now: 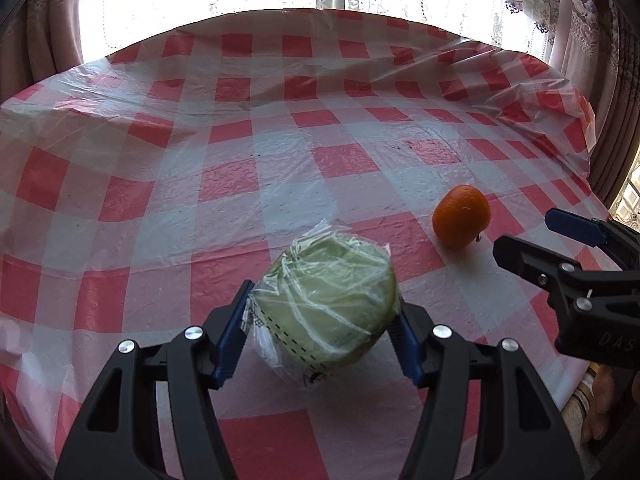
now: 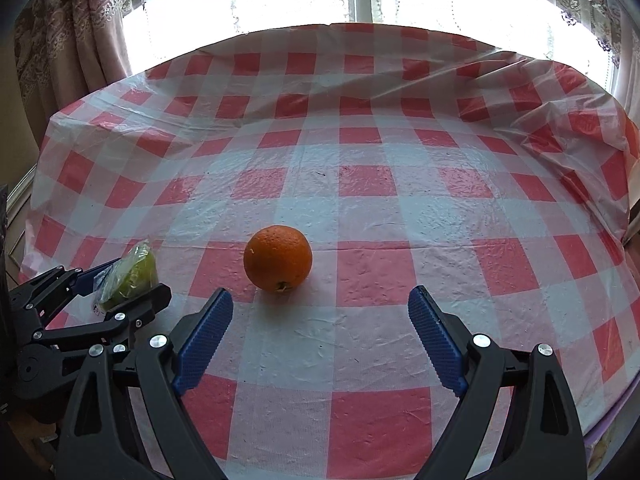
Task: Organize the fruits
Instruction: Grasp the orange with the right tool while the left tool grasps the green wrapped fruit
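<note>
1. While the left gripper [image 1: 322, 322] has its blue jaws pressed against both flanks of the wrapped green fruit [image 1: 326, 300], the clear film bunches and creases at the pads, so the hold looks to be partly on plastic, not on the fruit itself.
2. That wrapped fruit sits near the table's front edge; whether it is touching the checked tablecloth [image 1: 240, 136] or is lifted just clear of it cannot be told.
3. It appears round, fairly heavy and firm under a slick, loose film. A grip across its widest middle, as now, is likely the safest; a hold on the loose wrap alone would probably slide.
4. Alongside it, the right gripper [image 2: 320, 336] stands with its jaws wide apart and nothing between them.
5. Just beyond those jaws lies the orange [image 2: 278, 258], on the cloth toward the front of the table, its stem end turned toward the camera.
6. Its peel looks pebbled and firm, so it should give good friction. Being round, it may roll if nudged; the jaws should close across its equator.
</note>
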Demonstrator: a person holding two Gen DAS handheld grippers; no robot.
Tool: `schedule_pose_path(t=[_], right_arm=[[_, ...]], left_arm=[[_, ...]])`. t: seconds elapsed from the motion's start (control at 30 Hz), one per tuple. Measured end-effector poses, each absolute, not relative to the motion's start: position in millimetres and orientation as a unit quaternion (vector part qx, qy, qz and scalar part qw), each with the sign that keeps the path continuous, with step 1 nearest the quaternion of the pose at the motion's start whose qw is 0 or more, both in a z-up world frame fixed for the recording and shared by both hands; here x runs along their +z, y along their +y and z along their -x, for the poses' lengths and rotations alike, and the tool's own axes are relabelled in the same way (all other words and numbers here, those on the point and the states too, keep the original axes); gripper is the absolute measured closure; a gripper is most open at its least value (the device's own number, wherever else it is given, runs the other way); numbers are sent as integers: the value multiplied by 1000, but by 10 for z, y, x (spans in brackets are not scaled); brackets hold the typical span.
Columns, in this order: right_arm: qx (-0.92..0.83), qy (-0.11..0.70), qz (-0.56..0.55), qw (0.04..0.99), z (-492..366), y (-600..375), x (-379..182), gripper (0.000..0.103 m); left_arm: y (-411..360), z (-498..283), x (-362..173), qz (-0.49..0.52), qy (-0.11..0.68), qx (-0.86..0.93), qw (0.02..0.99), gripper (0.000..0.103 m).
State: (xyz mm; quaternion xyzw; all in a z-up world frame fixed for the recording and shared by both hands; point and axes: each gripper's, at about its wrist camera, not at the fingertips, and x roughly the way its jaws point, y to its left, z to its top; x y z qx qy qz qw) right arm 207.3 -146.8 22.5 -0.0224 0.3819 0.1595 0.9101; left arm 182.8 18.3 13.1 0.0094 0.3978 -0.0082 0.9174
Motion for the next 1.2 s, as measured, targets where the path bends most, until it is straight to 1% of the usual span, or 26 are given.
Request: schedule_pose_path(t=[0.3,0.5,0.53,0.63,0.67,1.2], right_arm=[[159,389,32,907,-2276,-1270,132,17],[165,399,37,901,-2366,-1187,59,28],[167,399,39,901,-2363,-1176,57,33],[180,403,47,896,-2360,-1123,31,55],[181,400,51,897,-2347,-1107,32,59],[176,387,39,904,-2226,-1242,70,59]], left_arm=[[264,-1735,133,-3,392,-4,920,39],[246,-1724,138,-8,391,-4,921,39],[243,-1722,138,-8,390,-5,921,39],[225,-1716,139,-9,389,-7,921,40],[223,-1717,139,-10,389,-7,921,40],[149,-1711,176,-13,382,-10,924,42]])
